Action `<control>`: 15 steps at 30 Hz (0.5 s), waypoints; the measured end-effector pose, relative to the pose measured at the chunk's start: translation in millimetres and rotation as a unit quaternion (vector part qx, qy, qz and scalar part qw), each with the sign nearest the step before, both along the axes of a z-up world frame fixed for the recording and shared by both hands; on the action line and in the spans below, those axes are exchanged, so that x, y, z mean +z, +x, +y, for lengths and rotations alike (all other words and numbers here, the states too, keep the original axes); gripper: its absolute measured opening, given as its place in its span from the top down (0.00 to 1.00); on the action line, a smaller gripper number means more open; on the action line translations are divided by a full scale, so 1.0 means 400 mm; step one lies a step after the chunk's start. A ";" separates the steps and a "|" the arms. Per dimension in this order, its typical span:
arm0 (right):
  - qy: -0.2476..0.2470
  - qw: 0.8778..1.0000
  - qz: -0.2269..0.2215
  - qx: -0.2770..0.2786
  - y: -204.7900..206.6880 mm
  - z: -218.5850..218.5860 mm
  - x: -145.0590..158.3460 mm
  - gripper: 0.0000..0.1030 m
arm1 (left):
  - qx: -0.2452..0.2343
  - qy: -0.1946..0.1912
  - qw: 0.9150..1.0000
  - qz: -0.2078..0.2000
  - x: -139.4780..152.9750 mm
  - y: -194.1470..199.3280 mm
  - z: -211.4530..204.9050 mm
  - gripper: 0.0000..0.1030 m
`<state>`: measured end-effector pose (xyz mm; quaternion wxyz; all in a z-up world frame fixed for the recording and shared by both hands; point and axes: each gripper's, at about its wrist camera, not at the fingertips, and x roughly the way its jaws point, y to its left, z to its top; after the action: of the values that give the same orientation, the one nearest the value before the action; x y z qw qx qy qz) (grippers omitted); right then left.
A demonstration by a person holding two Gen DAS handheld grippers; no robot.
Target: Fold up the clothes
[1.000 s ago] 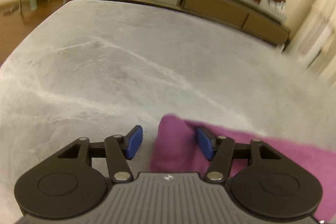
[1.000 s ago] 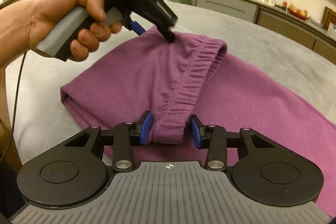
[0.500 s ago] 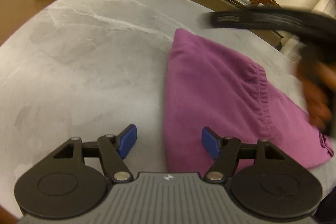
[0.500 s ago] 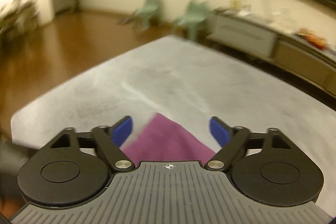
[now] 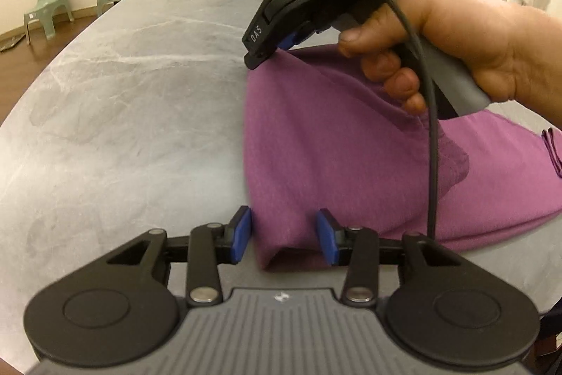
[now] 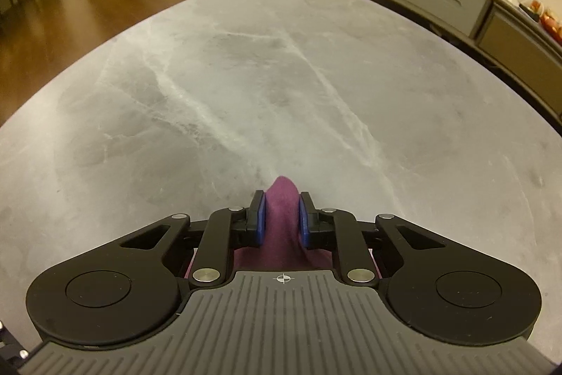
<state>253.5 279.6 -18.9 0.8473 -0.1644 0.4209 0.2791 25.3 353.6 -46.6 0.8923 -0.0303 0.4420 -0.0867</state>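
Currently our right tool (image 6: 281,217) pinches the purple garment (image 5: 333,146) lying doubled at the surface's (image 5: 123,111) near edge; our left tool (image 5: 283,236) straddles its corner, jaws apart. We advise lifting both corners evenly.

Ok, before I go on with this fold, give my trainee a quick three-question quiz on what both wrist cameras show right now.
1. True or false: the right gripper is shut on a bunch of the purple garment.
2. Multiple choice: in the left wrist view, the left gripper has its blue pads A) pressed together with nothing between them, B) apart with a corner of the garment between them, C) clamped on a cable.
3. Short answer: what surface does the garment lie on?

Key
1. True: purple cloth is pinched between the two pads.
2. B: there are gaps between the pads and the cloth.
3. The grey marbled table.
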 end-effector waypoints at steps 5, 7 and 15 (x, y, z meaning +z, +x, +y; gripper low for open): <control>0.085 0.993 -0.070 -0.041 -0.090 -0.135 0.129 0.40 | 0.029 -0.050 0.998 -0.040 0.061 -0.026 0.032 0.59; 0.116 0.986 -0.105 -0.058 -0.173 -0.234 0.161 0.45 | 0.032 -0.058 0.997 -0.047 0.073 -0.026 0.032 0.58; 0.072 0.992 -0.090 -0.050 -0.340 -0.324 -0.059 0.59 | 0.024 0.024 0.999 -0.009 0.025 0.030 -0.049 0.58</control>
<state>117.5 150.1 -42.6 0.9041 -0.1063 0.3299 0.2498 37.4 333.9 -36.4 0.8986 -0.0184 0.4350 -0.0547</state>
